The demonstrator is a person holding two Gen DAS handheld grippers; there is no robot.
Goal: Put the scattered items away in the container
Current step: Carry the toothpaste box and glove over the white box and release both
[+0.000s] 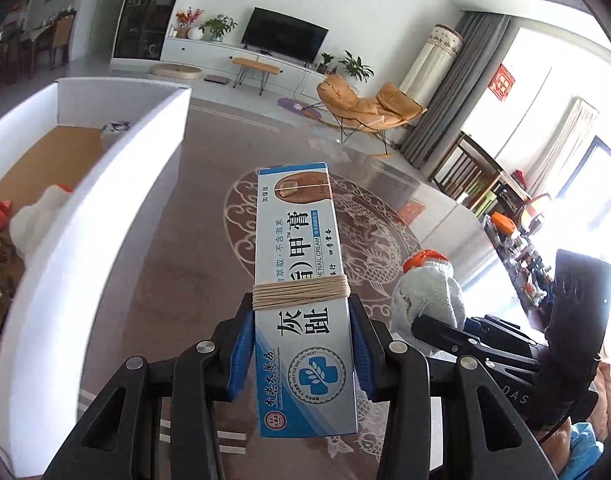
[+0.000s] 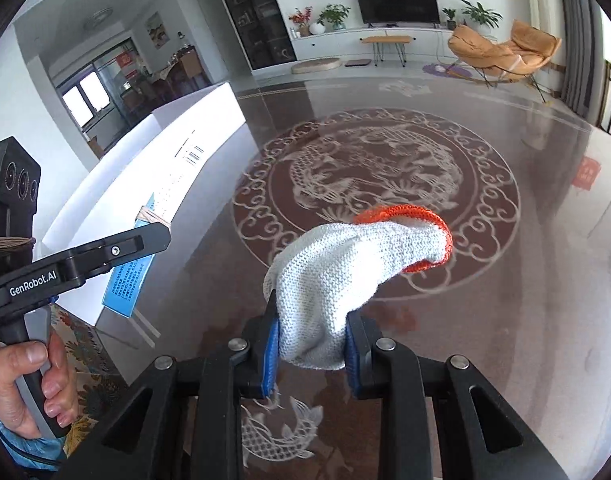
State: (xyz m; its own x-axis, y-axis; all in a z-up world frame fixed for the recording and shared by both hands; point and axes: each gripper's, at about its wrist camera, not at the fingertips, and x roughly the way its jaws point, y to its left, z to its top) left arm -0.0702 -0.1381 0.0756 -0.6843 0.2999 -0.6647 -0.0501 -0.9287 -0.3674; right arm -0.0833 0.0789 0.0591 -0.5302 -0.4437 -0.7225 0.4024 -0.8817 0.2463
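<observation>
Your left tool: black arms, blue pads. Its ointment box is pale blue and white with black characters, a blue cross emblem and tan twine. Your right tool matches; its glove is white knit, orange cuff. Container white. Desk brown, with pale dragon-and-cloud medallion.

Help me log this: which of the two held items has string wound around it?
The blue nail cream box in the left gripper has tan string around its middle; the white knit glove in the right gripper has none.
</observation>
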